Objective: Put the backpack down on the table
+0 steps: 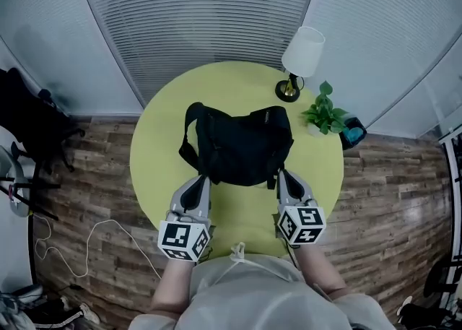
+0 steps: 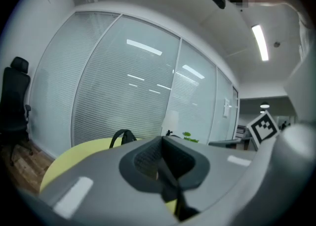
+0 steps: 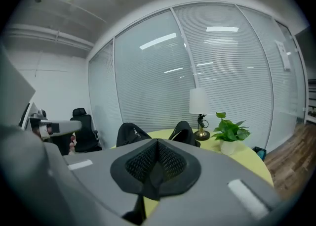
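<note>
A black fabric backpack, soft and slumped, was seen lying on the round yellow-green tabletop. The left claw and right claw were clenched by its near edge. Whether cloth was pinched between the mesh-textured pads could not be told.

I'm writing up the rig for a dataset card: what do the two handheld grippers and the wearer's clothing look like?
Both the left gripper and right gripper have light grey, rounded bodies, dark mesh-textured pads and a white cube with black square markers. The person wears a light-coloured top.
</note>
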